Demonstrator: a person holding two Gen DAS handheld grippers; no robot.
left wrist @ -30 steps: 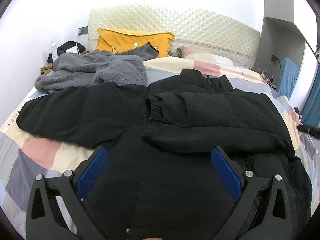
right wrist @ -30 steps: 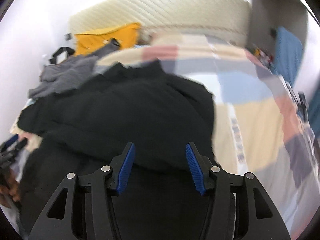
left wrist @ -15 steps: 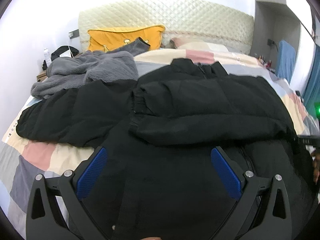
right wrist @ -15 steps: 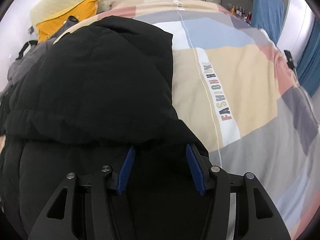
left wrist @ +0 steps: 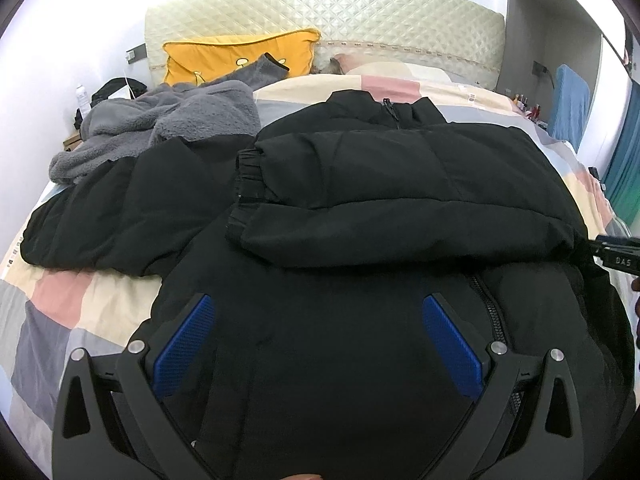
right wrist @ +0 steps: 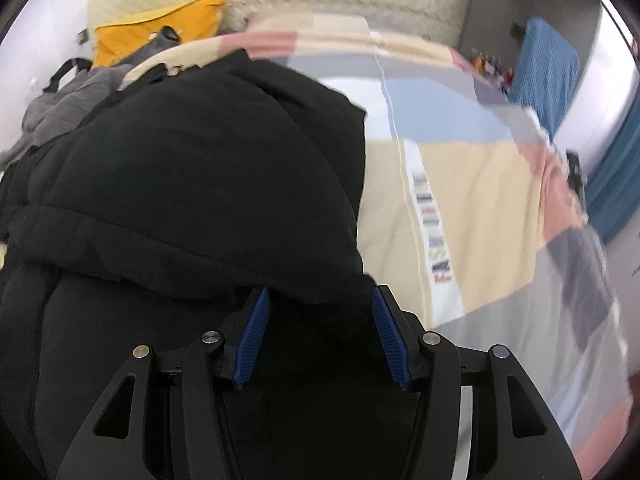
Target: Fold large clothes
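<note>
A black padded jacket lies front-up on the bed, collar toward the headboard. One sleeve is folded across the chest with its cuff at the middle; the other sleeve lies spread out to the left. My left gripper hovers wide open over the jacket's lower front, beside the zip. My right gripper stands open over the jacket's right edge below the folded shoulder, its pads apart and pressing on nothing. Part of that right gripper also shows at the jacket's right side in the left wrist view.
A grey fleece garment is heaped at the back left, in front of a yellow pillow and a quilted headboard. The patchwork quilt lies bare right of the jacket. A blue chair back stands by the right wall.
Both grippers have sunk closer to the jacket. The right wrist view has swung from the jacket's middle to its right edge. The jacket has not moved.
</note>
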